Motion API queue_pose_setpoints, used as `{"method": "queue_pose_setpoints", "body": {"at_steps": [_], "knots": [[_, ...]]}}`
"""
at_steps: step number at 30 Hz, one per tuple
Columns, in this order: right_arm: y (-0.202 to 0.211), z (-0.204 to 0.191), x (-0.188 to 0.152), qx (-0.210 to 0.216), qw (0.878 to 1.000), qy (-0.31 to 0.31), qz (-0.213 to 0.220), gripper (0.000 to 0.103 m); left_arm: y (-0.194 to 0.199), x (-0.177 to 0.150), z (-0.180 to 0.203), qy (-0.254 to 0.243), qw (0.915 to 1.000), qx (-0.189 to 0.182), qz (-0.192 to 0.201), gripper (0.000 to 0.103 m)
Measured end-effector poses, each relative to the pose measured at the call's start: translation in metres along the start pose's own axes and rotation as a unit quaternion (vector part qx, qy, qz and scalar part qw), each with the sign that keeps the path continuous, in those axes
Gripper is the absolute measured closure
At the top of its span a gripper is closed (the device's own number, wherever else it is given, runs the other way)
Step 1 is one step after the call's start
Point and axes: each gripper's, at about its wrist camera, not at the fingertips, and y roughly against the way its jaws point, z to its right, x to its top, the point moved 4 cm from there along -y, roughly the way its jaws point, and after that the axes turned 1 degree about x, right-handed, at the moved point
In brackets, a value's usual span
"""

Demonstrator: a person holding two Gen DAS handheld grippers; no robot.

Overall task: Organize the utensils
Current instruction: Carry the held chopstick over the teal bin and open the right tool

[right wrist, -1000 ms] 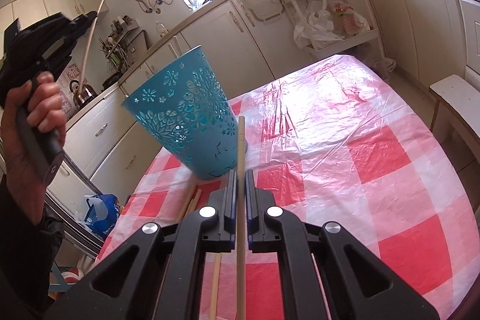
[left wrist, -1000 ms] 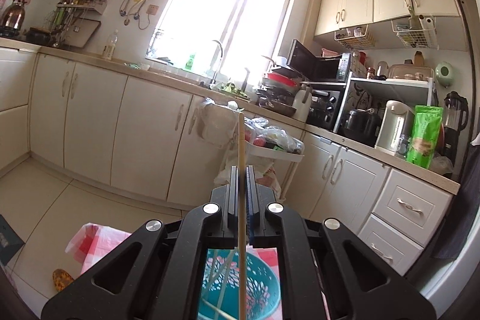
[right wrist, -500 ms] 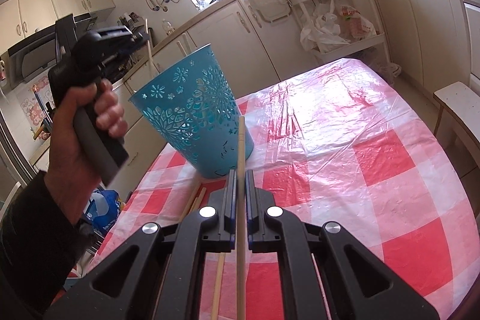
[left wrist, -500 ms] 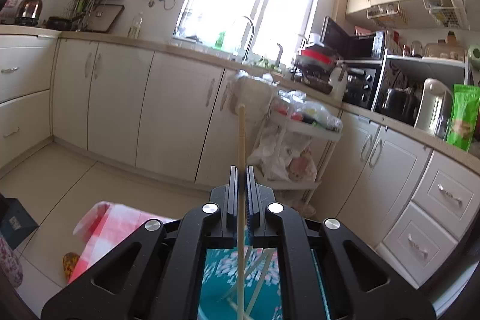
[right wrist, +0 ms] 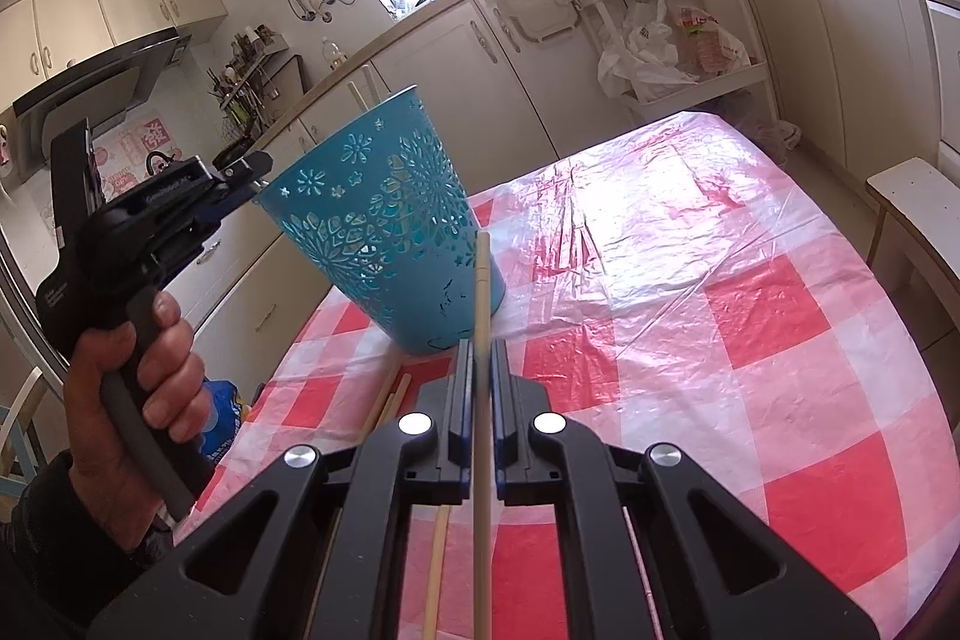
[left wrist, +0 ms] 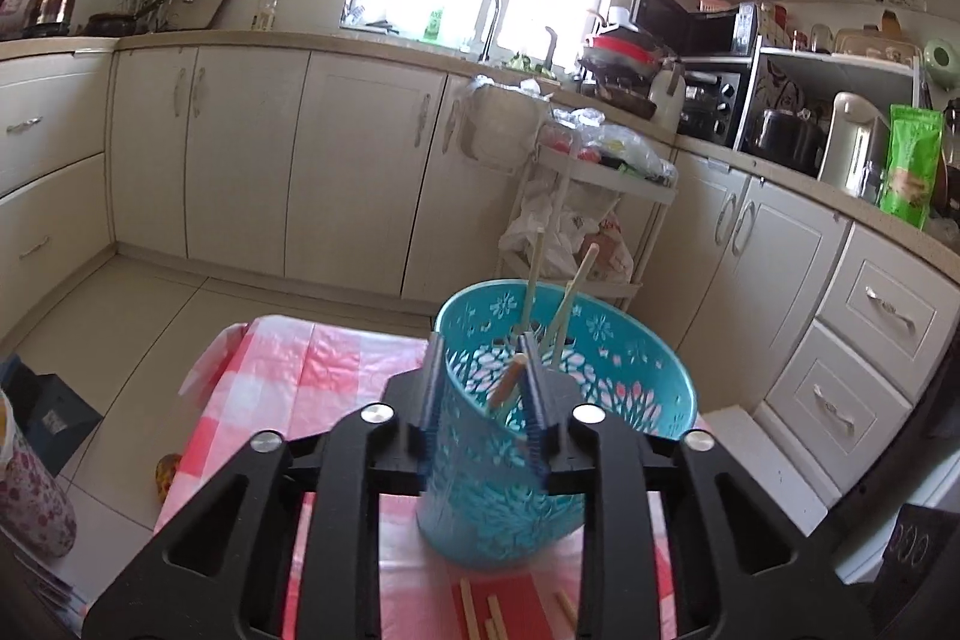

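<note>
Two chopsticks (left wrist: 531, 280) lean upright inside the perforated teal plastic basket (left wrist: 624, 376), seen only from the left wrist, where the left claw (left wrist: 480, 382) is opening over the rim, a chopstick (left wrist: 504, 385) loose between its pads. The right claw (right wrist: 478, 370) is clamped on a pale wooden chopstick (right wrist: 480, 292) over the glossy red-checked worktop (right wrist: 750, 310).

left tool (left wrist: 480, 388): jaws opening, tilted slightly down | right tool (right wrist: 478, 358): jaws clamped shut, tilted down
</note>
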Motion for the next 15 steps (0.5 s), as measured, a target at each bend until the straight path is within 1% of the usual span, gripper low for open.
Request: {"method": "queue_pose_setpoints", "body": {"at_steps": [2,4,5,6,11,15], "knots": [[0.000,0.000,0.000,0.000,1.000,0.000,0.001,0.097,0.004,-0.002,-0.004,0.007,1.0000,0.004,-0.001,0.074],[0.001,0.002,0.001,0.001,1.000,-0.005,0.004,0.097,0.012,-0.008,-0.013,0.023,0.9996,0.013,0.000,0.068],[0.002,0.004,0.001,0.003,1.000,-0.010,0.005,0.097,0.017,-0.012,-0.018,0.030,0.9994,0.018,0.000,0.064],[0.002,0.005,0.002,0.005,1.000,-0.015,0.005,0.097,0.020,-0.017,-0.022,0.036,0.9990,0.025,0.000,0.062],[0.004,0.009,0.003,0.008,1.000,-0.025,0.010,0.097,0.030,-0.051,-0.045,0.064,0.9968,0.042,-0.025,0.061],[0.007,0.010,0.005,0.007,0.999,-0.032,0.015,0.097,0.029,-0.077,-0.057,0.079,0.9944,0.045,-0.054,0.059]]}}
